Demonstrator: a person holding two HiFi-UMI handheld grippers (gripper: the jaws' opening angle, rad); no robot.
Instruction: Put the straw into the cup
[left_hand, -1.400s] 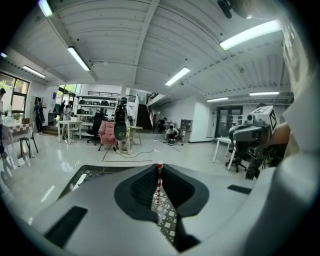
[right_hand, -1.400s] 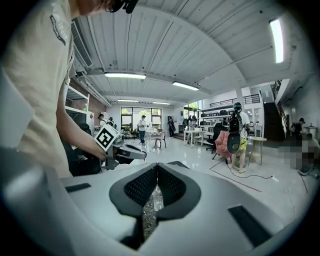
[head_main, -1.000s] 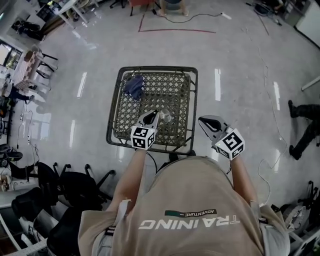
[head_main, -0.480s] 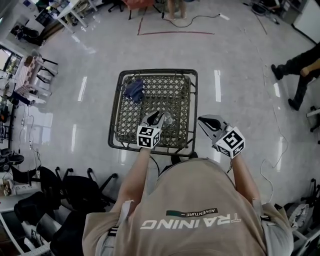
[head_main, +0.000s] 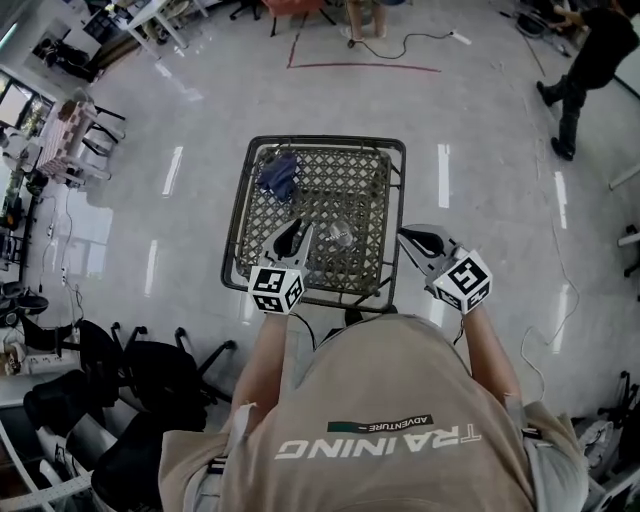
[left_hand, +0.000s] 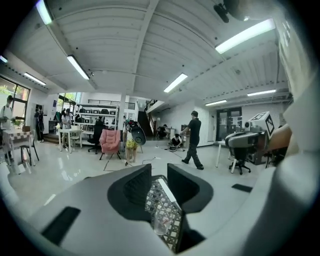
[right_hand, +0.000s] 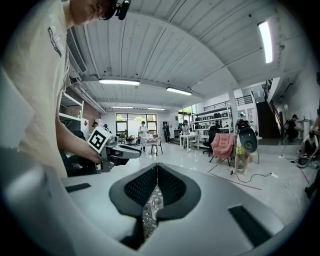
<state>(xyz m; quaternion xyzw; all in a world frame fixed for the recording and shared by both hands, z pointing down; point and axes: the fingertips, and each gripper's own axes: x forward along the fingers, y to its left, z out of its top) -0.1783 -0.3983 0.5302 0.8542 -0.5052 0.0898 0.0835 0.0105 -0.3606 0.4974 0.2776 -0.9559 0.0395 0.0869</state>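
A clear plastic cup (head_main: 341, 236) lies on the woven top of a small metal-framed table (head_main: 372, 195), near its front edge. In the left gripper view the cup (left_hand: 161, 220) shows low down in the gap between the jaws, above the weave (left_hand: 161, 195). My left gripper (head_main: 296, 232) is open and empty, just left of the cup. My right gripper (head_main: 405, 237) hovers by the table's front right corner, shut; its jaws (right_hand: 157, 167) meet with nothing visible in them. I see no straw in any view.
A blue cloth (head_main: 278, 175) lies crumpled at the table's back left. Black office chairs (head_main: 150, 372) stand on the floor to the left. A person (head_main: 585, 45) walks at the far right. My left gripper (right_hand: 117, 151) shows at left in the right gripper view.
My left gripper has drawn back and to the left, away from the cup. The right gripper has hardly moved. The person at the far right has walked further off.
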